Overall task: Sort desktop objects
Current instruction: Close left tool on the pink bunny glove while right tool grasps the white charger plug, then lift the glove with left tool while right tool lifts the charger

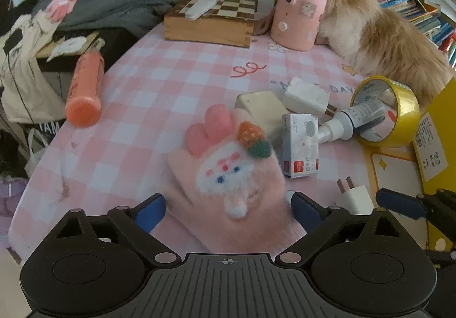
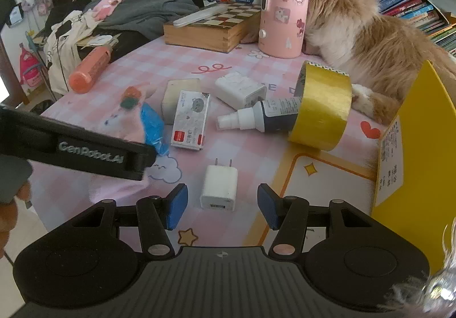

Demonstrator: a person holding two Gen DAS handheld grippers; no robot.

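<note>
A pink knit glove with a rabbit face lies between the blue pads of my left gripper, which stands wide around its cuff. In the right wrist view the glove lies under the left gripper's arm. My right gripper is open, with a small white plug charger on the cloth between its fingers. Beyond lie a small staples box, two white adapters, a dark bottle inside a yellow tape roll.
An orange tube lies at the table's left edge. A wooden chessboard box and a pink canister stand at the back. A fluffy cat lies at the right. A yellow box stands at the right front.
</note>
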